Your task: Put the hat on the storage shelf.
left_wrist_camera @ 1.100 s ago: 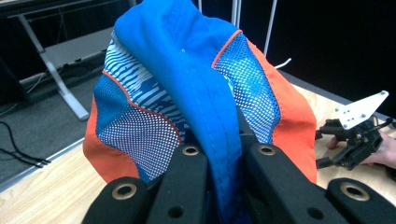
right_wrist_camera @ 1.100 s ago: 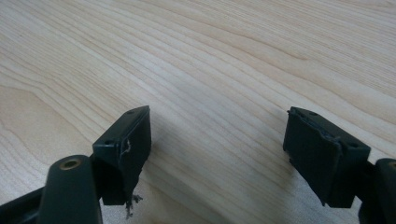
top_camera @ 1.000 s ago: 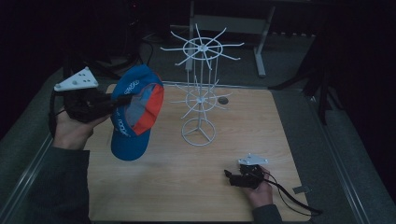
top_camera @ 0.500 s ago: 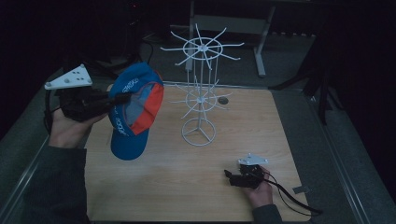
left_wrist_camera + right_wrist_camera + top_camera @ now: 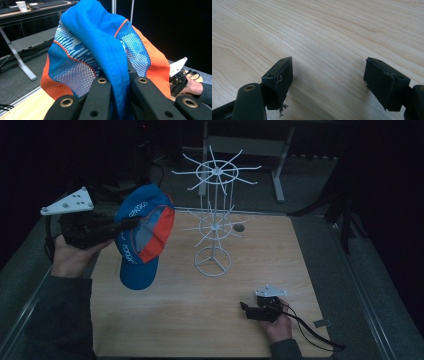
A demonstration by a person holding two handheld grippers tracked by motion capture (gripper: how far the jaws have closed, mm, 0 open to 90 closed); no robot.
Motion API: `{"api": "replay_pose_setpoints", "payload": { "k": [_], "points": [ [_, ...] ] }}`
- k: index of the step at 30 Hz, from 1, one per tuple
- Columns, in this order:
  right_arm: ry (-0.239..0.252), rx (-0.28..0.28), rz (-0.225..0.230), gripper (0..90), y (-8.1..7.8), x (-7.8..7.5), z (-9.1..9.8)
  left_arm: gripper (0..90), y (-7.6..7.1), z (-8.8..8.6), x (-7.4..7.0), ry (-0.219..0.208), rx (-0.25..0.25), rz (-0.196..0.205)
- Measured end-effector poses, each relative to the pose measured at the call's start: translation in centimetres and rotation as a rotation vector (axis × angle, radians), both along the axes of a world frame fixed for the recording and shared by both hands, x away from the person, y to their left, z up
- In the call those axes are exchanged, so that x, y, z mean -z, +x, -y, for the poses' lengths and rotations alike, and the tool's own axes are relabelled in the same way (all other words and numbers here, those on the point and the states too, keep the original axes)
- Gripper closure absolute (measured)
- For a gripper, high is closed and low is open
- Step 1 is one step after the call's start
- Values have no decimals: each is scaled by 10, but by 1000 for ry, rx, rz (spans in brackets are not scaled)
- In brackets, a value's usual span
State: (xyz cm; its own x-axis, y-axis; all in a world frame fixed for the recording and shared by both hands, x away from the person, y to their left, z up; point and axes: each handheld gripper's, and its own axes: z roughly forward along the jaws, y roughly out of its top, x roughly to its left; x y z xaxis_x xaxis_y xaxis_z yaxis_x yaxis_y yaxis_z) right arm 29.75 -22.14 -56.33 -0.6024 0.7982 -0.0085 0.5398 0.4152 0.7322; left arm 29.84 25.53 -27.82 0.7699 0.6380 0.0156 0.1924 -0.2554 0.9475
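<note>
From above, a light wooden table [image 5: 210, 290] stands in a dark room, with one white wire display rack [image 5: 214, 215] ahead of the right gripper [image 5: 246, 307]; the left gripper [image 5: 131, 222] holds one blue-and-orange cap [image 5: 142, 237] aloft. The left gripper view shows its jaws clamped on the cap's [image 5: 105, 47] fabric, plus a background desk [image 5: 35, 7]. The right gripper view shows its jaws spread wide over bare woodgrain [image 5: 329, 37].

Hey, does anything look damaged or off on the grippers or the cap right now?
Yes. In the right gripper view, the right gripper has worn pads: the facing is cracked, with a frayed shred hanging off one. The cap looks merely bunched in the left gripper.
</note>
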Motion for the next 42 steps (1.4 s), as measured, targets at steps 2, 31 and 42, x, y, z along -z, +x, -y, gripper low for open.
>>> {"api": "replay_pose_setpoints", "payload": {
  "k": [2, 31, 42],
  "points": [
    [0, 0, 0, 232, 0, 0, 0, 889, 0, 0, 0, -1, -4, 1],
    [0, 0, 0, 233, 0, 0, 0, 887, 3, -8, -11, -34, -76, 27],
    [0, 0, 0, 233, 0, 0, 0, 888, 4, -9, -14, -42, -84, 31]
  ]
}}
